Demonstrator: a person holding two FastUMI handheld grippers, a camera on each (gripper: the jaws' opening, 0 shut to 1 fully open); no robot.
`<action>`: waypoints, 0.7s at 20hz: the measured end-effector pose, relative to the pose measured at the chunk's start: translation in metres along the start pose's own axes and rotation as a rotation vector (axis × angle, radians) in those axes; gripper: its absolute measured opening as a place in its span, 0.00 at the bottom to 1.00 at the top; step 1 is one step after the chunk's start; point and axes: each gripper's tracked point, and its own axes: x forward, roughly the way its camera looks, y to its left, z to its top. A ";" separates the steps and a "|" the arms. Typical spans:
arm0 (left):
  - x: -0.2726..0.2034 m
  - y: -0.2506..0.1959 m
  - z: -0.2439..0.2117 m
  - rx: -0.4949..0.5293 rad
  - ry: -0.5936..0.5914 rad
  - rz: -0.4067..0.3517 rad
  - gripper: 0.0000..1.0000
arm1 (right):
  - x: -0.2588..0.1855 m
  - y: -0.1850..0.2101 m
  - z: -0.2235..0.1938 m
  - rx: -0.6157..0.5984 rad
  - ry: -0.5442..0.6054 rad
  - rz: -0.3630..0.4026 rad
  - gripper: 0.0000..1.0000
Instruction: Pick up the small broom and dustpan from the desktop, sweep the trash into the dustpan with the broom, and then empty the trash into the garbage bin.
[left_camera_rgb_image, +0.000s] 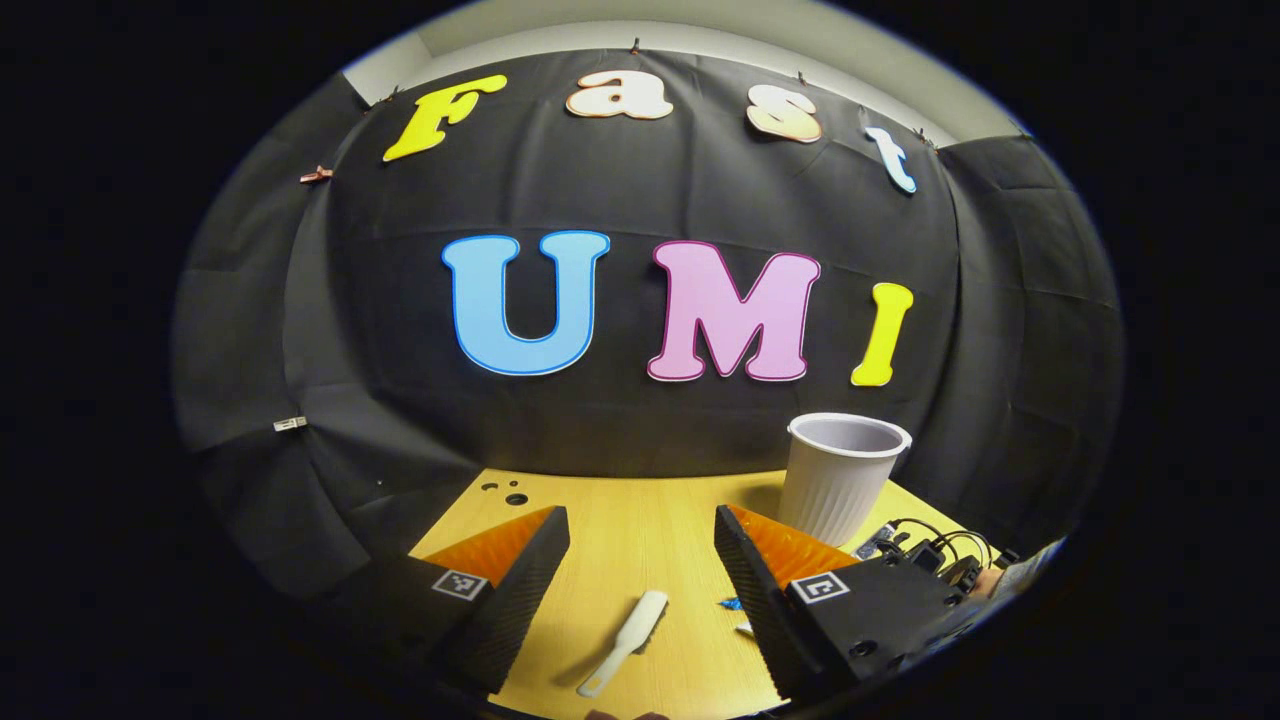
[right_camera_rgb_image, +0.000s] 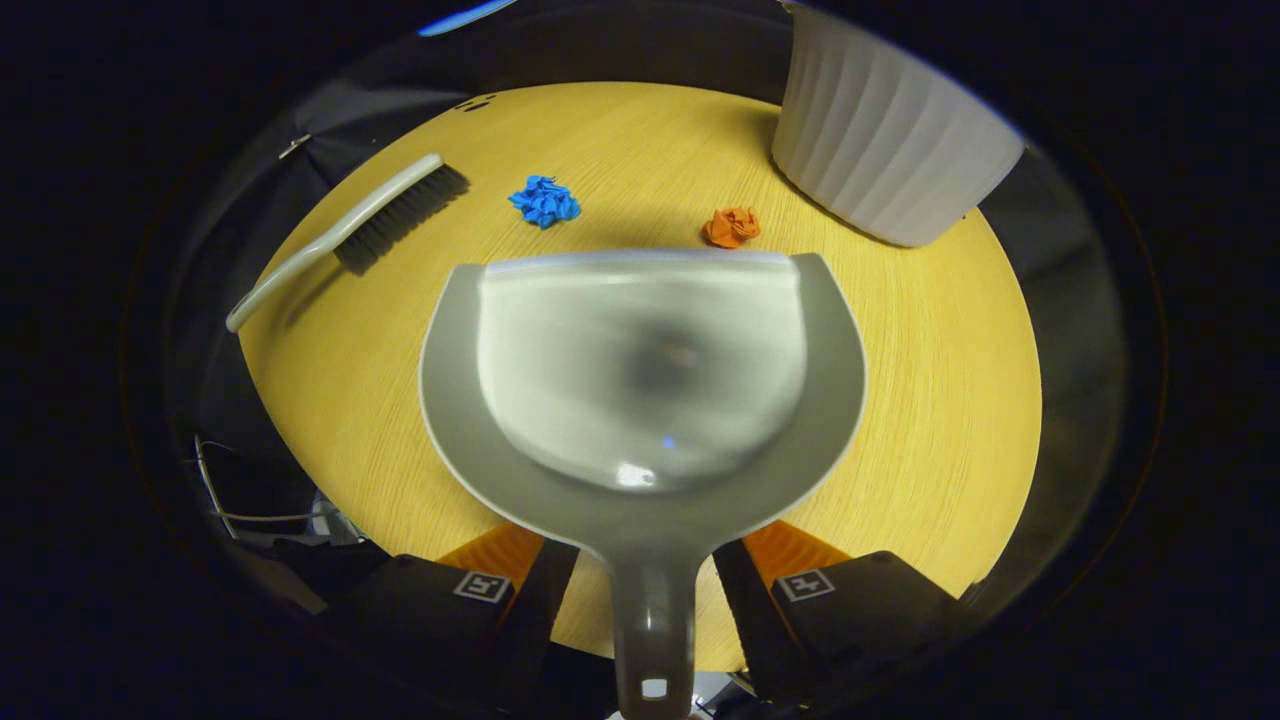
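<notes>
While the right gripper straddles the dustpan handle, contact unclear, the left gripper hangs spread above the broom, which lies aslant between its fingers on the desk.

The desktop is pale yellow wood with fine grain. On it, the dustpan is glossy grey, its rim darker. The broom has a whitish handle and black bristles. One paper scrap is bright blue, the other scrap orange. The ribbed bin is white.
</notes>
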 end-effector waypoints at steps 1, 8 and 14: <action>0.004 0.000 -0.004 0.004 0.012 0.005 0.94 | 0.001 -0.002 0.001 0.014 0.026 -0.006 0.74; 0.024 0.004 -0.032 -0.024 0.086 0.065 0.94 | -0.001 -0.007 0.006 -0.005 0.026 0.010 0.38; 0.040 0.010 -0.089 0.013 0.260 0.017 0.94 | -0.018 -0.016 -0.015 -0.173 -0.006 0.037 0.35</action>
